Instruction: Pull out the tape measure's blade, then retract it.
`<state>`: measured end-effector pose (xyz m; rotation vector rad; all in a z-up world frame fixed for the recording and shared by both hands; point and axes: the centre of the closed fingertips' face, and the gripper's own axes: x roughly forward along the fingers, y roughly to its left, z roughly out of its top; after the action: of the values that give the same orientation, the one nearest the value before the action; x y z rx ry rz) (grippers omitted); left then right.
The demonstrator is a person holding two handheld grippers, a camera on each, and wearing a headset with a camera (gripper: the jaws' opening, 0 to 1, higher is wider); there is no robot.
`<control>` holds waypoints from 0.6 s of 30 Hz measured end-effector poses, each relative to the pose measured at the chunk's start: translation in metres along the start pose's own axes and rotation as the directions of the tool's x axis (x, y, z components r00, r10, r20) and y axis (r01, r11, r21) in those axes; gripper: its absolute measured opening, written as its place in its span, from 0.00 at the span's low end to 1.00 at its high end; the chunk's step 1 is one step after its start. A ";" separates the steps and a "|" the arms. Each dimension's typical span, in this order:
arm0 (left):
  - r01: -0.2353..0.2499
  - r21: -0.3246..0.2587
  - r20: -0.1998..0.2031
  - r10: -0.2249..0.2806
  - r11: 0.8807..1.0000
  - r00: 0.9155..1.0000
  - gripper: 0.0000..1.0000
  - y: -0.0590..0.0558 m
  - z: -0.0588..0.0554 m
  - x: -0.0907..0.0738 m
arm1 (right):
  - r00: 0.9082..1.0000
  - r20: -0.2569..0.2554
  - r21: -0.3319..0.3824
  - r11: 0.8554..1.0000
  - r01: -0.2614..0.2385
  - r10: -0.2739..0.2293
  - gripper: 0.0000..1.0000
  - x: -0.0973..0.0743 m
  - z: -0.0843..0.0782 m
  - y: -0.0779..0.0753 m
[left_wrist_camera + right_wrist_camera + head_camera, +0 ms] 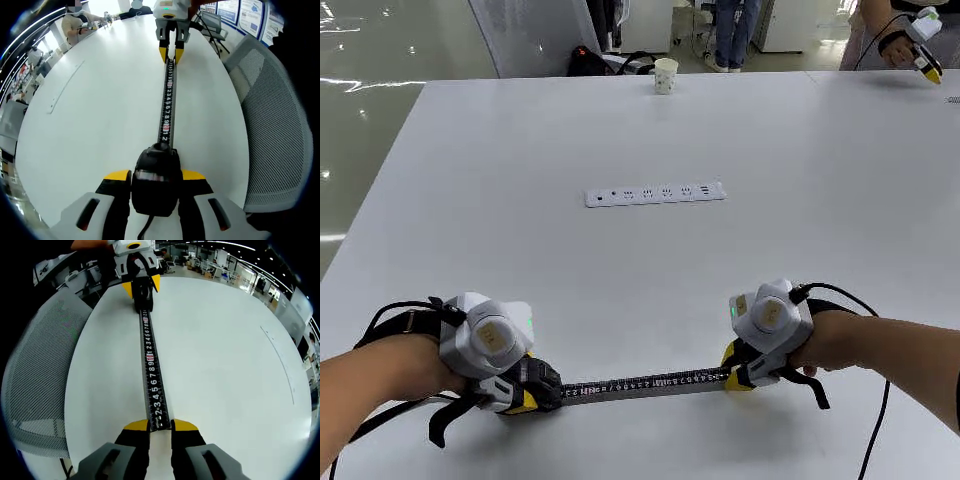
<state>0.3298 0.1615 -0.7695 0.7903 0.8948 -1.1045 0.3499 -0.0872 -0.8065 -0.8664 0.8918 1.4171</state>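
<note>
A black tape measure case [533, 385] [156, 177] lies on the white table, near the front edge, with my left gripper [520, 395] [156, 176] shut on it. Its dark blade [645, 384] [168, 100] [151, 375] runs out flat across the table to the right. My right gripper [735, 376] [160, 426] is shut on the blade's tip. The case also appears far off in the right gripper view [142, 290], and the right gripper far off in the left gripper view [171, 50].
A white power strip [655, 194] lies mid-table and a paper cup [665, 75] stands at the far edge. Another person's hand with a gripper [920, 50] rests at the far right corner. A grey mesh chair [272, 125] [40, 380] sits behind me.
</note>
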 end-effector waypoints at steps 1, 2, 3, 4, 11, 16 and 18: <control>0.002 -0.001 -0.001 -0.002 1.000 1.000 0.32 0.000 -0.002 -0.001 | 1.000 -0.001 -0.011 1.000 -0.001 0.001 0.12 0.000 0.000 0.000; 0.001 -0.001 -0.005 -0.001 1.000 1.000 0.32 0.000 -0.004 -0.002 | 1.000 -0.004 -0.019 1.000 -0.004 0.004 0.12 0.000 0.000 0.000; 0.001 0.001 -0.021 -0.001 1.000 1.000 0.32 0.000 -0.009 -0.003 | 1.000 -0.007 -0.021 1.000 -0.009 0.009 0.12 0.000 0.000 0.001; 0.000 0.009 -0.034 0.000 1.000 0.999 0.32 0.000 -0.012 -0.004 | 1.000 -0.010 -0.027 1.000 -0.014 0.014 0.13 0.000 -0.001 0.001; 0.018 -0.004 -0.055 -0.019 1.000 0.998 0.36 -0.001 -0.025 -0.013 | 0.999 -0.042 -0.101 0.994 -0.030 0.026 0.22 -0.002 -0.001 0.004; 0.005 0.021 -0.055 -0.003 1.000 0.998 0.44 -0.001 -0.026 -0.017 | 0.997 -0.063 -0.135 0.990 -0.040 0.032 0.26 -0.004 0.000 0.008; 0.011 0.022 -0.058 -0.010 1.000 0.998 0.48 -0.002 -0.026 -0.018 | 0.998 -0.061 -0.125 0.991 -0.041 0.033 0.30 -0.006 0.002 0.008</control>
<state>0.3188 0.1910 -0.7646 0.8408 0.9378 -1.1072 0.3421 -0.0880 -0.8003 -0.9956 0.8740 1.4990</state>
